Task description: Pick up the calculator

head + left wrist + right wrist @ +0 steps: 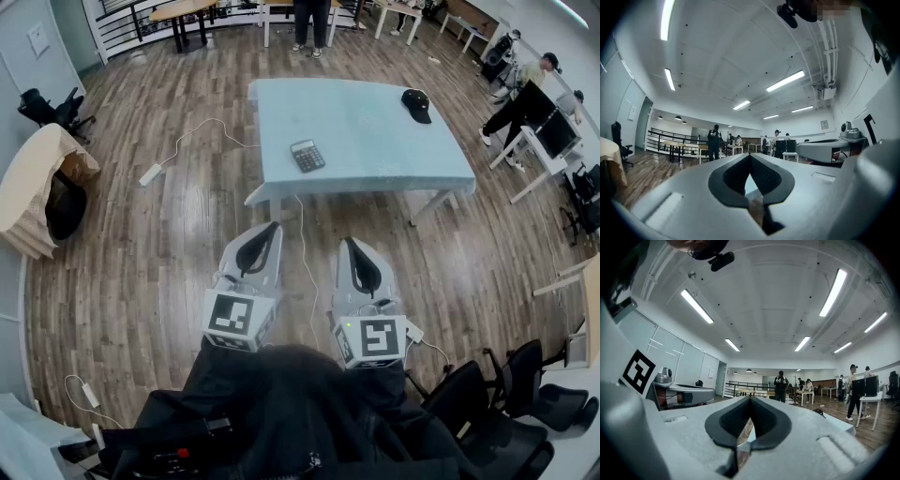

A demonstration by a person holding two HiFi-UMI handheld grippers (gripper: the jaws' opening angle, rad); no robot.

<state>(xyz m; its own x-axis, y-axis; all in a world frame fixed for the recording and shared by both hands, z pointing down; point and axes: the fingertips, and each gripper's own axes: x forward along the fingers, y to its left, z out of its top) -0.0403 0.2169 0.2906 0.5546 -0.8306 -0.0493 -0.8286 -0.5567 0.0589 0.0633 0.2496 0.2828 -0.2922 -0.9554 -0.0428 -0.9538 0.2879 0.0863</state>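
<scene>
A dark calculator [307, 155] lies flat near the front left of a light blue table [375, 150]. Both grippers hang level over the wooden floor, well short of the table and not touching anything. My left gripper [274, 226] points toward the table's front left corner; its fingertips meet with nothing between them, as the left gripper view [750, 155] confirms. To its right, my right gripper [348, 242] is also shut and empty, with its tips together in the right gripper view [750, 397]. The calculator is hidden in both gripper views.
A black cap [416, 104] rests on the table's far right. A white cable and power strip [151, 174] trail across the floor at left. Black office chairs [525, 384] stand at lower right. A person [312, 21] stands beyond the table, with others at desks far right.
</scene>
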